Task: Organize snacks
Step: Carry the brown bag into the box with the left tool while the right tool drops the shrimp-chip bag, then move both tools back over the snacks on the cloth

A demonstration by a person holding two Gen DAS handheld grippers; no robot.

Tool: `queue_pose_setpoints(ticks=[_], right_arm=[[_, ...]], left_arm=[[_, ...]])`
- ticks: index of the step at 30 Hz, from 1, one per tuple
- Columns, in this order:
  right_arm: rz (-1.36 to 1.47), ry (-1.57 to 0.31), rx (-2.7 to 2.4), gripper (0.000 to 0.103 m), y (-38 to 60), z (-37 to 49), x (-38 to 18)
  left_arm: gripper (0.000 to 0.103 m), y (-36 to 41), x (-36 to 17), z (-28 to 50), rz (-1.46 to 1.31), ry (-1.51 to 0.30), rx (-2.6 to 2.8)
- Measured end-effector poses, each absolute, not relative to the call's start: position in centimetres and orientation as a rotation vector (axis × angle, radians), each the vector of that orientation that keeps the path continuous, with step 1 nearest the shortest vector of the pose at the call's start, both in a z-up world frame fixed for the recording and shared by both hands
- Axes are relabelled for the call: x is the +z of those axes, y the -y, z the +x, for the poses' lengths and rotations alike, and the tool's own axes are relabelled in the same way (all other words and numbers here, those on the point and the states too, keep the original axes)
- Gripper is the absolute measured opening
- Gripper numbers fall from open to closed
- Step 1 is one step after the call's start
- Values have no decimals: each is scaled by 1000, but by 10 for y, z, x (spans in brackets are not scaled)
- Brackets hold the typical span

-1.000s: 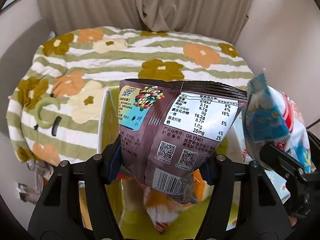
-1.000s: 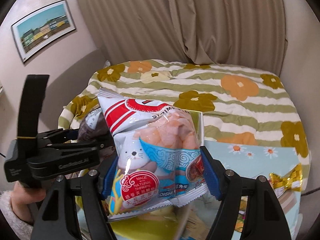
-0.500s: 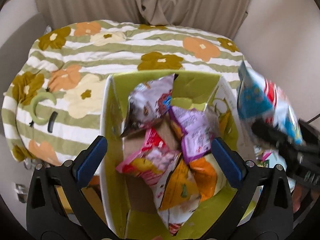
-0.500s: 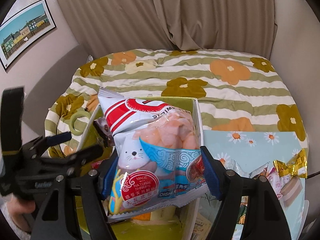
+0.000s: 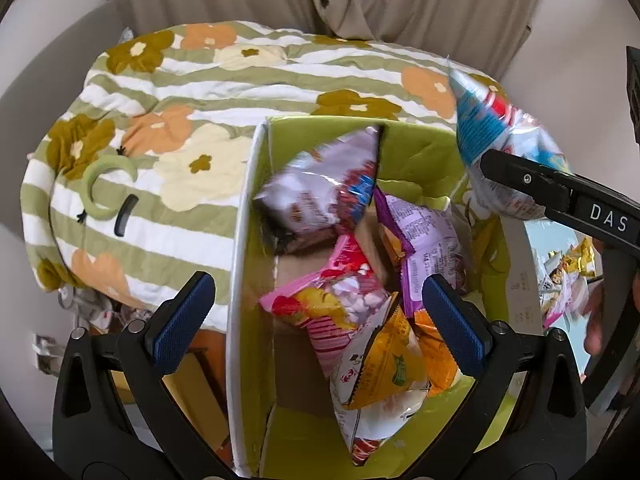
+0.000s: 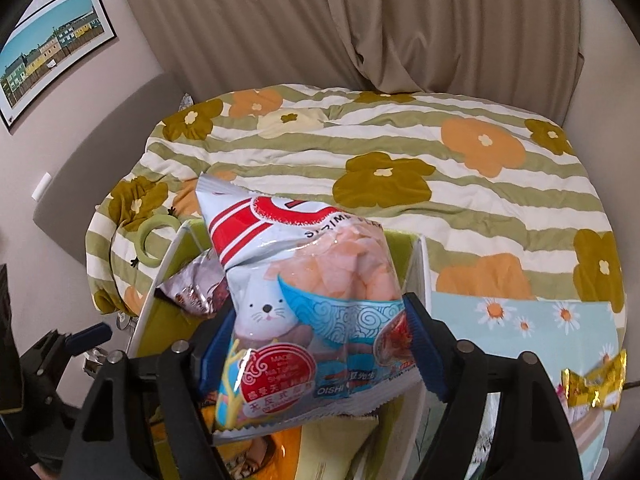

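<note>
Holding the shrimp chip bag (image 6: 304, 300) upright between its blue pads, your right gripper (image 6: 320, 336) tilts downward over the green box (image 5: 256, 208). That bag is glossy white and blue, with red stripes across its top, a white seal cartoon on the front and pale pink chips showing through a clear window; its sealed bottom edge hangs just above the box's right wall. Your right jaws are opening, yet the bag sits between them and both pads touch its sides.

Inside the box lie several packets: a purple-and-white one (image 5: 328, 184) propped against the far wall, a purple packet (image 5: 424, 236) toward the right wall, a pink packet (image 5: 336, 300) in the middle, and a yellow-and-orange one (image 5: 384, 364) toward the near wall.

Your left gripper (image 5: 316, 312) points steeply down into the box, its fingers spread wide apart with nothing between them, one pad over the left wall, the other above the packets.

On the blue flowered mat (image 6: 520, 320) beside the box's right wall lies a gold-wrapped candy (image 6: 592, 384).
</note>
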State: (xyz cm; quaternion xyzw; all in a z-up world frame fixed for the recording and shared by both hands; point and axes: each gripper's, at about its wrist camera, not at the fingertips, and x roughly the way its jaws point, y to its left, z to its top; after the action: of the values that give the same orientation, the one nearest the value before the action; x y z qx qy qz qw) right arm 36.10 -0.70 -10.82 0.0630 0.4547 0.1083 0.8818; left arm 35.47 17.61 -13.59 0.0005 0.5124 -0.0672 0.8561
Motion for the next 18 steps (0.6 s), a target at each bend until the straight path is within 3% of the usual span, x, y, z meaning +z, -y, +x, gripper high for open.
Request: queue_pose_setpoints(ticks=[3, 5, 18], right_arm=[[139, -936, 226, 97, 9, 362, -110], [139, -913, 236, 99, 10, 356, -110], [112, -866, 228, 99, 13, 323, -86]], left_arm=[[103, -177, -137, 355, -2, -1086, -133], [103, -177, -140, 354, -13, -1098, -135], [103, -177, -118, 340, -3, -1067, -139]])
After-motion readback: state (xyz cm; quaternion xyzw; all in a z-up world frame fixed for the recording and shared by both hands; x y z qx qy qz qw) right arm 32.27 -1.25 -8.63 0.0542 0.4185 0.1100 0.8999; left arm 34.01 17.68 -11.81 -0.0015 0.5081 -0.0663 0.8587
